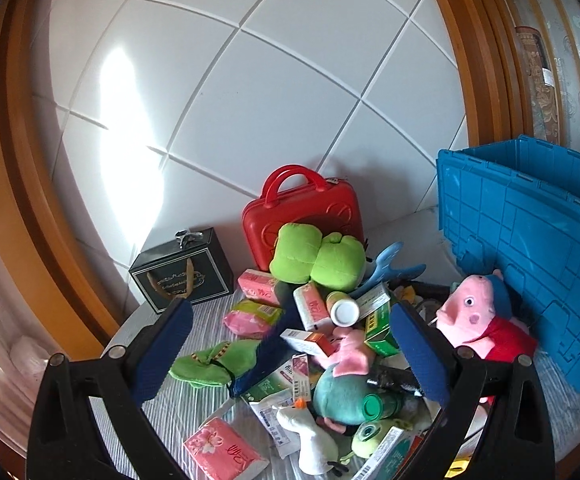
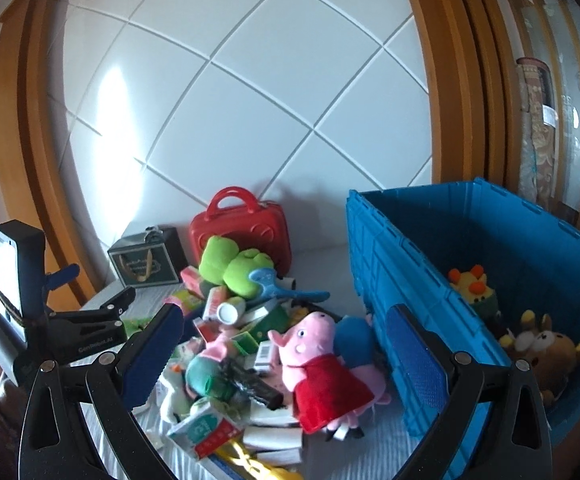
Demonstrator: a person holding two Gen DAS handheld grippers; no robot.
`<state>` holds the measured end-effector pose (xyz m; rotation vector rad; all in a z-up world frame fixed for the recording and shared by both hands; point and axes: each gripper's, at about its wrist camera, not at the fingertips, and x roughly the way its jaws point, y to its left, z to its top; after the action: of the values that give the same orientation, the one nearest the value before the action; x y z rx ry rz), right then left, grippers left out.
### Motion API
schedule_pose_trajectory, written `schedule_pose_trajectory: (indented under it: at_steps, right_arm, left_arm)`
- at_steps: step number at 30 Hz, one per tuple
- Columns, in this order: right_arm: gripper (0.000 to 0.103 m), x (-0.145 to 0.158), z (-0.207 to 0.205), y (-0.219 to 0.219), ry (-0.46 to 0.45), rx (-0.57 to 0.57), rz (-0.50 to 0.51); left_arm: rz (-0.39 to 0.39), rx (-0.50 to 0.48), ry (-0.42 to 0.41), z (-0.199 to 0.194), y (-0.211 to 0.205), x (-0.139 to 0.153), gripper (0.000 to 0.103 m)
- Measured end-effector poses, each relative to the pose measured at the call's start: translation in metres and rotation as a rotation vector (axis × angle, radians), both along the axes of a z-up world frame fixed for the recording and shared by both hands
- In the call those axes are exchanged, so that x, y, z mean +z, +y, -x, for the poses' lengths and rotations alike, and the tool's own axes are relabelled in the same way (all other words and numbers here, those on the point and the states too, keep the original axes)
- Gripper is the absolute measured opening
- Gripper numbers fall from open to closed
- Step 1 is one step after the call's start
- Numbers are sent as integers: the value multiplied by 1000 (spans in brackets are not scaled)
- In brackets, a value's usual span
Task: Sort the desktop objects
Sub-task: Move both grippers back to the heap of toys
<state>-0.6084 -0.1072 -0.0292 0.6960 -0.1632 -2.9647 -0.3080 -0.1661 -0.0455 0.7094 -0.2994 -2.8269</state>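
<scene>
— Which step was judged to be in hand?

— An early stretch of the sorting, by the look of it. A mixed heap point(image 2: 230, 344) of plush toys, small cartons and tissue packs was seen at lower centre of the right wrist view, while only a few plush toys had been placed in the blue crate point(image 2: 489, 248) at right. The right gripper point(image 2: 282, 356) was held wide, nothing between its pads, with the pink pig plush in the red dress point(image 2: 317, 376) framed just beside the crate's near wall.

— And the left tool?

— The left gripper point(image 1: 290, 356) was likewise spread wide and empty, raised over the middle of the heap; in its view the white-capped bottle point(image 1: 343, 308) and the green frog plush point(image 1: 313, 260) were found at centre, the red case point(image 1: 301, 224) and dark box point(image 1: 182, 276) behind, against the tiled wall.

— What was the next move thought to call for?

— One item had to be singled out. The pig plush was judged the likeliest pick: the right jaws lowered around its soft body, then closed and lifted over the crate's rim. Neighbouring cartons could be dragged along.
</scene>
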Motion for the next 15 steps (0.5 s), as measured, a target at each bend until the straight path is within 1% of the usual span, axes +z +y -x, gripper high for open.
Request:
schedule_pose_trajectory:
  at_steps: [3,4,6,9,12,15]
  right_arm:
    - [103,-11,11,-8,-23,30,-21]
    - [103,-16,16,-10,-35,40,-17]
    - [103,-27,25,-13,-63,70,-8]
    - [102,-50,44,-23,-127,124,-50]
    - [102,-80,66,-27,-187,145,-110]
    - [102,-115,93,-25,-292,157,-101]
  left_arm:
    - [16,17,-24,-5,-20,-20,100]
    - [24,38,-41,-6,-28,-28,100]
    - [8,48,-69,-7,-40,-41,100]
    - [-9,77,-106,-12,-54,-64,100]
    - [-36,108,-140,-12,-67,-82,100]
    - [-24,116,-150,-13,-76,-91,100]
